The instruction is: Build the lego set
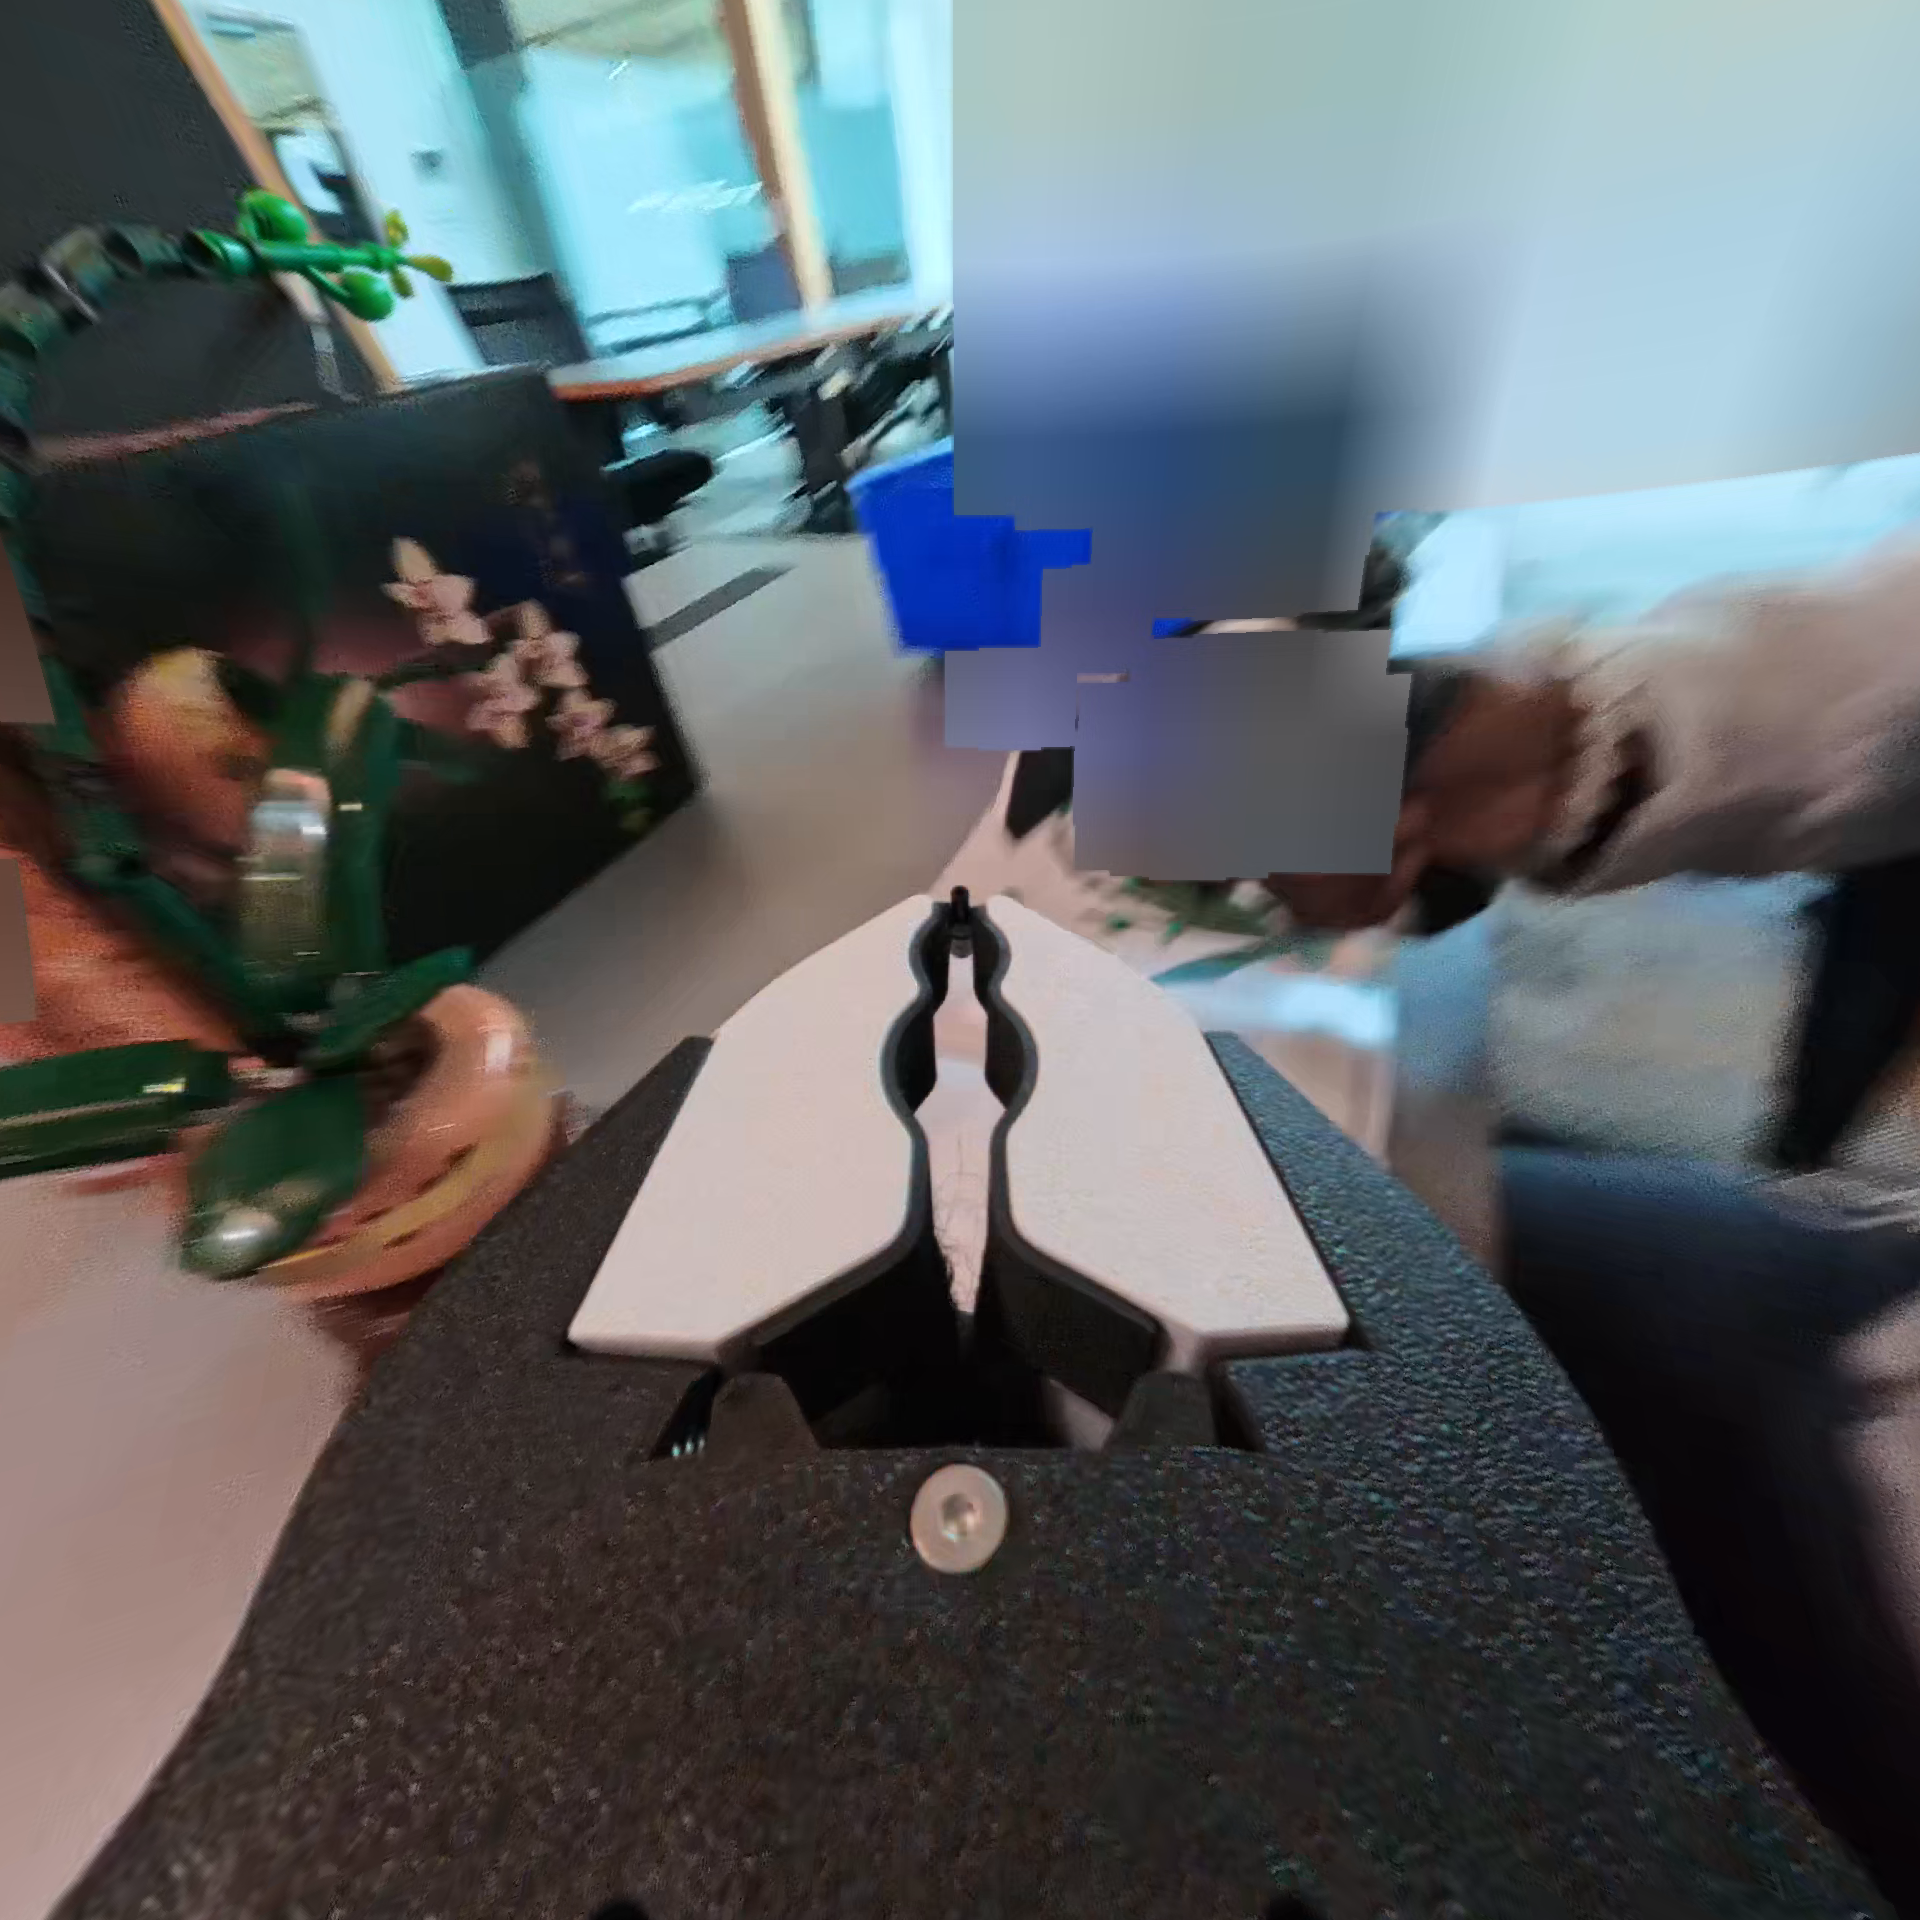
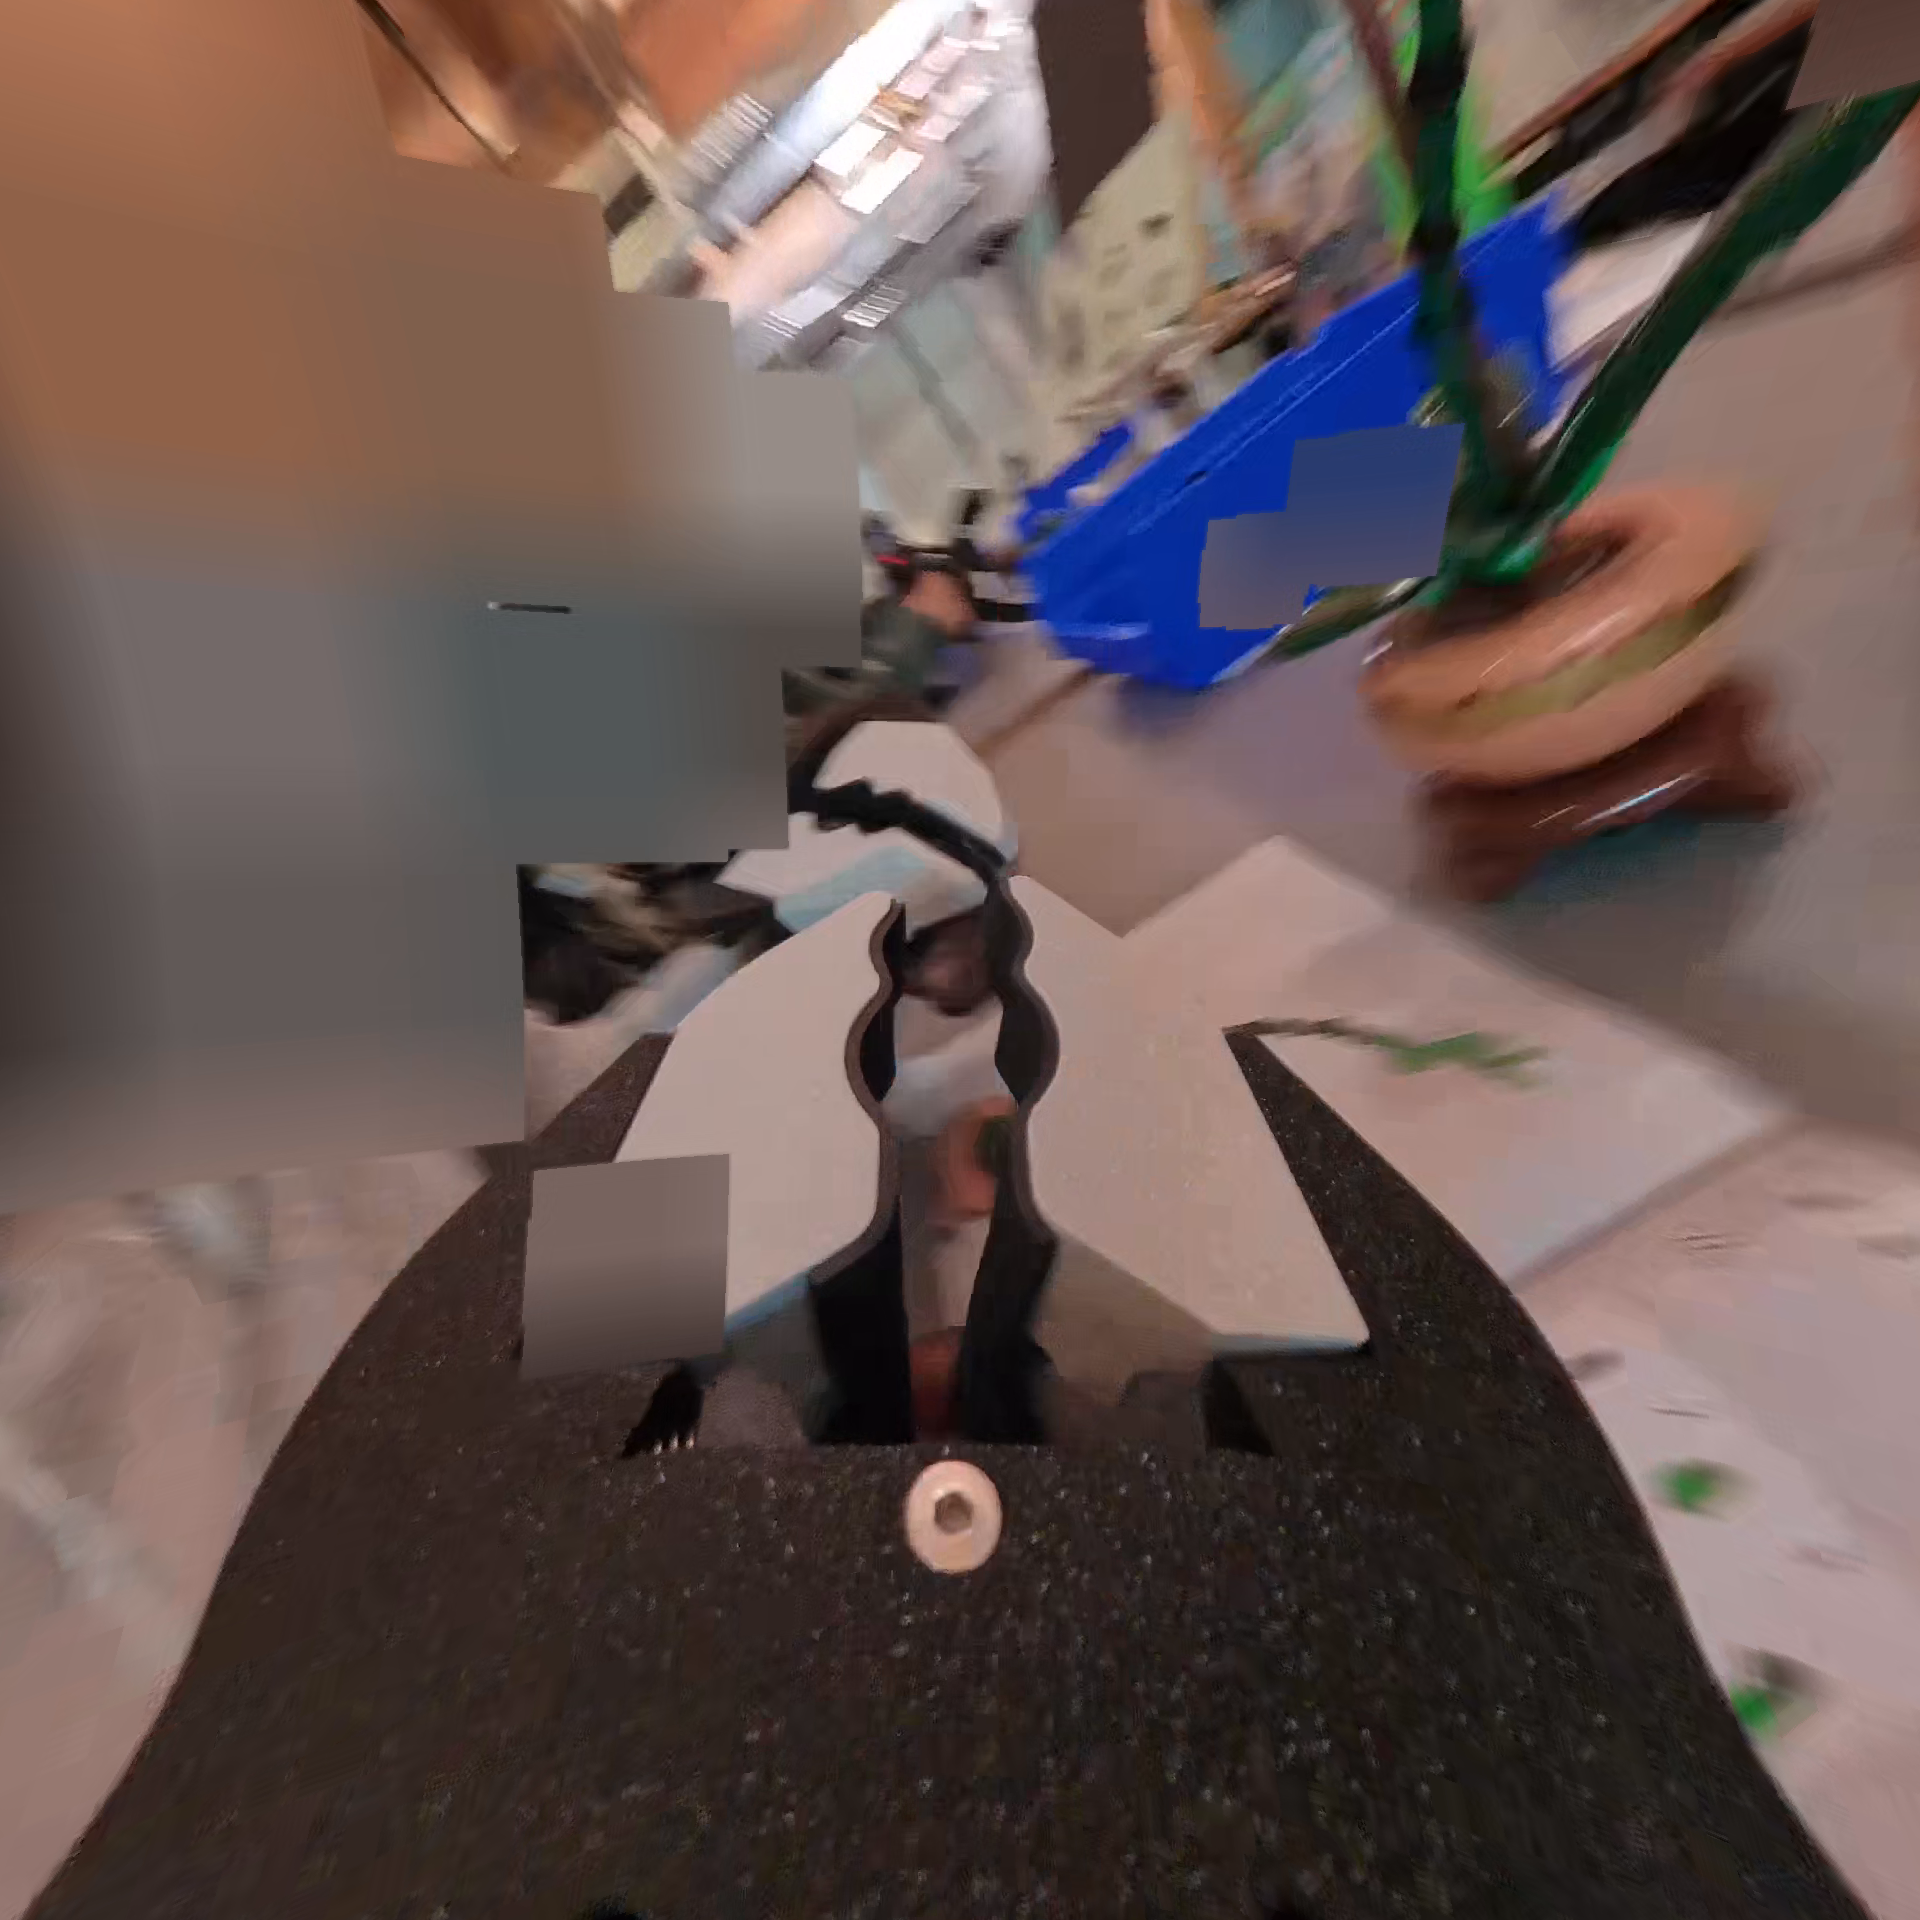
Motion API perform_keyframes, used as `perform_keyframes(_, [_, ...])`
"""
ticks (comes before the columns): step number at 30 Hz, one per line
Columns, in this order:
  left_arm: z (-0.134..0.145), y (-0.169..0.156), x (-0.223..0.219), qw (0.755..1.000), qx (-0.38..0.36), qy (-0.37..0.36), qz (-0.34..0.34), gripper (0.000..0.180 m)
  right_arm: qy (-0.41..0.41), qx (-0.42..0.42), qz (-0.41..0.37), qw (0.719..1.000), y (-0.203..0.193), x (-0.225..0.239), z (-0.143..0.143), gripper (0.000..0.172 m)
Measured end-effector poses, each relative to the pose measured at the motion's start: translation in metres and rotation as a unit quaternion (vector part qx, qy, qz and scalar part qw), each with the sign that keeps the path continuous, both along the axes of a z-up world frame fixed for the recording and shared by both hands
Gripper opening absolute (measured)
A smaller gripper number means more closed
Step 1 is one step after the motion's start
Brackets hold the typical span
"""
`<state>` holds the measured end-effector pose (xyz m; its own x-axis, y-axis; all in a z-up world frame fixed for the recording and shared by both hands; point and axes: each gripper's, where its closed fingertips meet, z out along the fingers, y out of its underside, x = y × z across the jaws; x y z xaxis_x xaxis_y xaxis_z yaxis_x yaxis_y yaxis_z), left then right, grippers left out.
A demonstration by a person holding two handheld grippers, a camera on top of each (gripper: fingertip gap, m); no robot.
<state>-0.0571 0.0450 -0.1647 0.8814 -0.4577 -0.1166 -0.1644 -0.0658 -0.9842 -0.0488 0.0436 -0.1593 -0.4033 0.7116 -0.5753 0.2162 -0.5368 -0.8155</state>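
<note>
Here the left gripper [image 1: 960, 920] has its pale fingers [image 1: 831, 1091] drawn almost together, pinching a tiny black pin-like piece [image 1: 958, 914] right at the tips; the piece pokes just past them. To its near left stands a toy-brick plant [image 1: 301, 935] with dark green leaves in a pinkish-brown pot [image 1: 468, 1081], and behind that, farther left, a dark box printed with pale pink blossoms [image 1: 520, 665] stands on the grey table [image 1: 810, 790]. A blue bin [image 1: 935, 561] sits far off on the floor, and a blurred hand [image 1: 1538, 769] shows at the right. In the right wrist view the right gripper [image 2: 951, 914] has its fingers [image 2: 790, 1039] spread a little, a gap showing between the tips; whether anything lies in that gap I cannot tell, as the view is smeared. The other gripper shows just beyond it. The pot [image 2: 1558, 644] is at the far right, with small green bits [image 2: 1455, 1055] on a white sheet [image 2: 1403, 1039].
</note>
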Motion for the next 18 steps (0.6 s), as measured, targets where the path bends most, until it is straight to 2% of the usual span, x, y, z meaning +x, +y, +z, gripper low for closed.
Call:
perform_keyframes(1, [-0.006,0.003,-0.003,0.998,0.001,0.057,0.031,0.003,0.003,0.08,-0.044,0.996,0.005,-0.001,0.002,0.012])
perform_keyframes(3, [-0.015,0.008,-0.003,0.988,0.0,0.134,0.073,0.003,0.006,0.214,-0.107,0.971,0.008,-0.002,0.008,0.01])
perform_keyframes(6, [-0.018,0.011,0.004,0.977,0.009,0.188,0.095,0.003,-0.031,0.326,-0.132,0.936,0.003,-0.005,-0.001,0.009])
perform_keyframes(8, [-0.016,0.011,0.0,0.967,0.02,0.227,0.117,0.003,-0.055,0.338,-0.136,0.93,0.006,-0.006,-0.01,0.008])
perform_keyframes(13, [-0.014,0.011,-0.009,0.924,0.045,0.342,0.162,0.003,-0.077,0.279,-0.123,0.949,0.006,-0.007,-0.016,0.007])
perform_keyframes(18, [-0.012,0.011,-0.008,0.897,0.063,0.401,0.177,0.003,-0.085,0.309,-0.14,0.937,0.008,-0.011,-0.016,0.006])
